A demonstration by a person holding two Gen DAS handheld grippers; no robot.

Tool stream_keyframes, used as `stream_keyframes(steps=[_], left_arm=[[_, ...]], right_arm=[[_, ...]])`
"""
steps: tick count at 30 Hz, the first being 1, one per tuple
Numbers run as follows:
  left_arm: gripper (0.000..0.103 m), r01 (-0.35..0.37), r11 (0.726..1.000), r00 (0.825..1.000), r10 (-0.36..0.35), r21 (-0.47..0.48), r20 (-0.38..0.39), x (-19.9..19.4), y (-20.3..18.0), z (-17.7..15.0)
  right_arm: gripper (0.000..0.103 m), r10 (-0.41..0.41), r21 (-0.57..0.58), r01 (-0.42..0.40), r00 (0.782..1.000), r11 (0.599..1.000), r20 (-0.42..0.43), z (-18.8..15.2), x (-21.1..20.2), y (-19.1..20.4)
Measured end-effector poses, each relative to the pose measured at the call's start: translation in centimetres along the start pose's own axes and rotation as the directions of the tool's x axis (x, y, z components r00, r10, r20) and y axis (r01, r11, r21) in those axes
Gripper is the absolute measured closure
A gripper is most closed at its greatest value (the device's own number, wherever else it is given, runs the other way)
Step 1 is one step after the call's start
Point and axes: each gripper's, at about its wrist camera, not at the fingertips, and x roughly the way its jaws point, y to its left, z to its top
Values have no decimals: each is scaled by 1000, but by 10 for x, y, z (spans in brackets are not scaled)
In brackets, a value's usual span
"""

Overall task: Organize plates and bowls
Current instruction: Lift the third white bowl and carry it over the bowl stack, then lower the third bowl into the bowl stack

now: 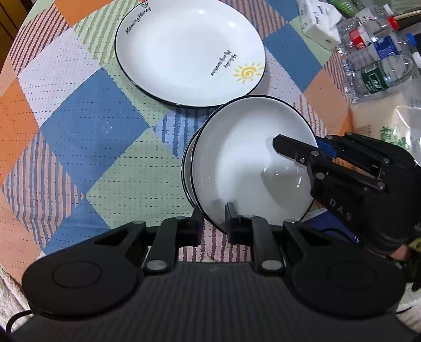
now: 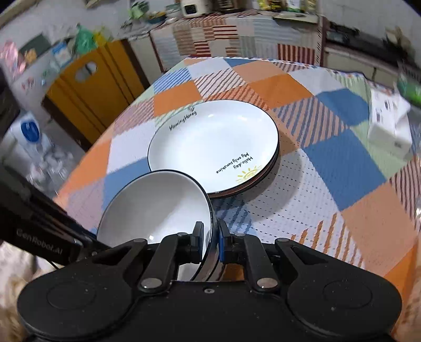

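Observation:
A white bowl (image 1: 244, 160) with a black rim is held tilted above the patchwork tablecloth; a second rim shows just behind it on its left. My left gripper (image 1: 213, 221) is shut on its near rim. My right gripper (image 2: 210, 243) is shut on the bowl's (image 2: 155, 207) opposite rim, and it shows in the left wrist view (image 1: 310, 151) at the right. A stack of white plates (image 1: 189, 50) with a sun drawing and black lettering lies flat on the cloth beyond the bowl, also in the right wrist view (image 2: 213, 147).
Several plastic bottles (image 1: 379, 60) and a white box (image 1: 318, 23) lie at the table's far right, with a clear bag (image 1: 386, 126) beside them. The white box also shows in the right wrist view (image 2: 389, 123). A yellow cabinet (image 2: 86, 86) stands beyond the table's left edge.

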Motion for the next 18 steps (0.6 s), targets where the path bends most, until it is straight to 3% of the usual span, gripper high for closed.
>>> stream_keyframes(steps=[12,18], left_arm=[[86,-62,998,998,61,34,17,3,-4,0],[80,-31,998,998,28,61,52,-3,0,-3]], right_arm=[[85,-133,-223,133,991,966,18,-5,8,30],[80,-66,-183,75,996,980,53,-8,-1,21]])
